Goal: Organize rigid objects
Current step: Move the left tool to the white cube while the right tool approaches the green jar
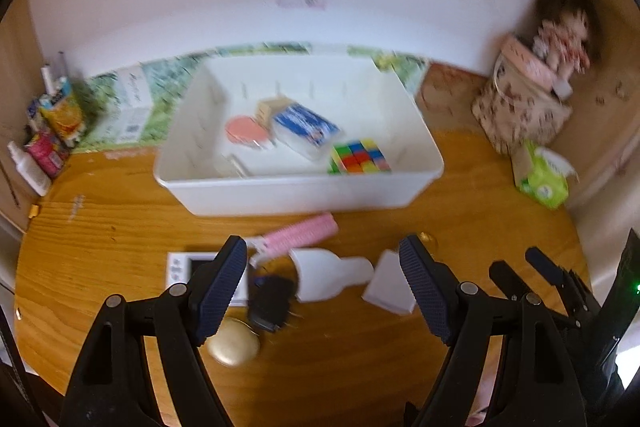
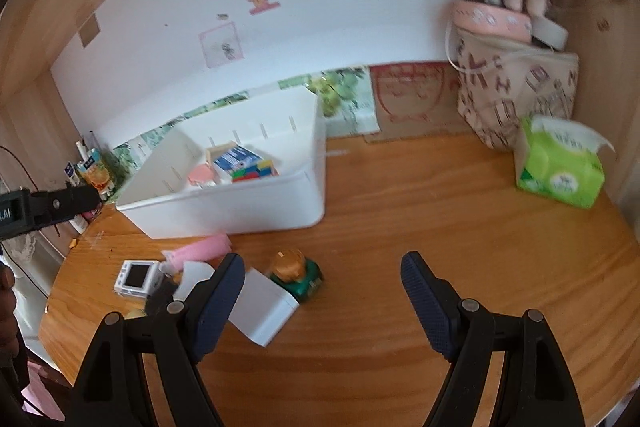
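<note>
A white bin stands on the wooden table and holds a colour cube, a blue-and-white box, a small tan box and a pink round thing. In front of it lie a pink comb, a white bottle, a white box, a black charger, a small white screen device and a gold compact. My left gripper is open above these, empty. My right gripper is open and empty, with the white box and a green jar by its left finger.
A patterned bag with a doll and a green tissue pack stand at the back right. Cartons and bottles crowd the back left corner. The other gripper's arm shows at the left of the right wrist view.
</note>
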A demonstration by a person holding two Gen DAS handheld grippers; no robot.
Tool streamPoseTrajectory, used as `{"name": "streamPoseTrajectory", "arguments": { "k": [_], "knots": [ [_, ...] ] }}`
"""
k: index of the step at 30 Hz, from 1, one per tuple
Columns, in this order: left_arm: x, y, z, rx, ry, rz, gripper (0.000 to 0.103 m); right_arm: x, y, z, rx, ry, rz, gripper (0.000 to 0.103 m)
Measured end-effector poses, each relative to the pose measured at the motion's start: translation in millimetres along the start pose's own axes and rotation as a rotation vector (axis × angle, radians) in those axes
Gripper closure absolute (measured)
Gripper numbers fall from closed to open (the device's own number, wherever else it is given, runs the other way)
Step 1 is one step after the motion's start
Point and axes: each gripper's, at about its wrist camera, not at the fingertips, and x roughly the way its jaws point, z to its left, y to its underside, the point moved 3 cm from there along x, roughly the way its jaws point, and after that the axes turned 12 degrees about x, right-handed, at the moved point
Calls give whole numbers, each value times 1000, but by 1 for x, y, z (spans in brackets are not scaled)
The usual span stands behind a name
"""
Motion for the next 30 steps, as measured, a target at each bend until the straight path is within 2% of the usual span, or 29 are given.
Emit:
{"name": "streamPoseTrajectory", "arguments": {
  "k": [6, 10, 17, 24, 30],
  "knots": [
    [29, 3, -27, 42, 47, 96, 22, 7, 10, -23, 34, 26, 37, 22],
    [54, 3, -47, 72, 112, 195, 22, 12, 12, -35, 45, 42, 57, 22],
    [90, 6, -70, 84, 157, 347, 22, 22, 5, -51, 36, 65, 80, 22],
    [121, 14, -79, 71, 158, 489, 22, 34, -1, -60, 5, 81, 113, 22],
    [135, 18, -86, 76, 162, 539, 23, 40, -1, -67, 7, 95, 131, 22]
  ]
}}
